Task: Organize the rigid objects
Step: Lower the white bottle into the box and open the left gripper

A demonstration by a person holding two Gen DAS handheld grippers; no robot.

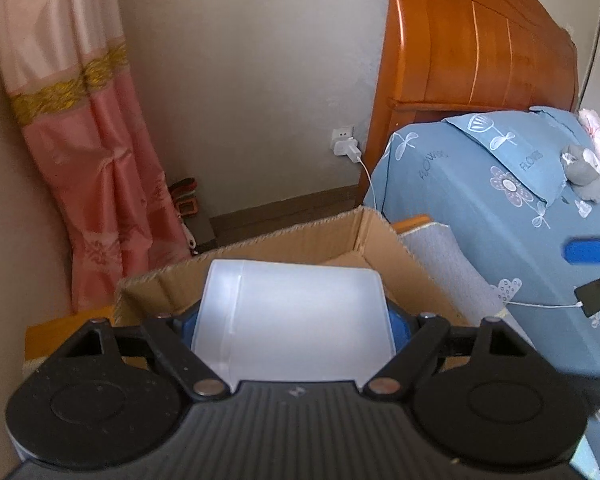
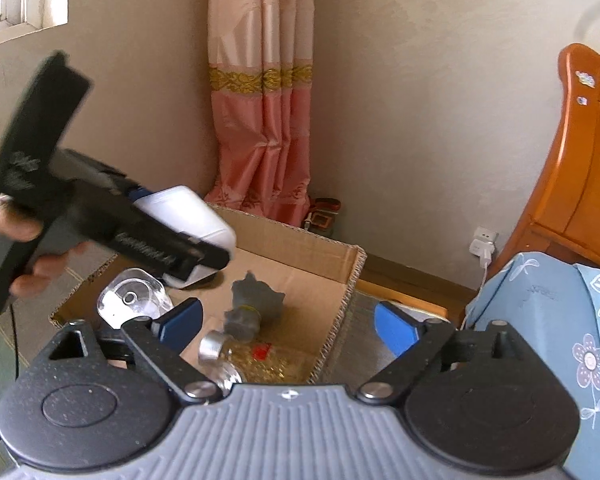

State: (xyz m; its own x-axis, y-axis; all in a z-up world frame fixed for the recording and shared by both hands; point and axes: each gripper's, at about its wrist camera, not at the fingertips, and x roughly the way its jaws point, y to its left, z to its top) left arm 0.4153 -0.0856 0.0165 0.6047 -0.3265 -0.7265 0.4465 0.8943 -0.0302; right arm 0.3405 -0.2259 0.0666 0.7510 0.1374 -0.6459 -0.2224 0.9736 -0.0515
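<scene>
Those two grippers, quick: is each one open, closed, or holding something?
Left gripper: closed on the frosted white plastic container, above the cardboard box.
Right gripper: open, blue fingers apart, holding nothing.

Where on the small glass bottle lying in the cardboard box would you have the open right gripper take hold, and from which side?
Grip the glass bottle across its round body, just behind the metal cap, coming down from above. It lies on its side on the floor of the cardboard box, so only its upper curve is open. The right gripper is open and already above it, probably wide enough.
</scene>
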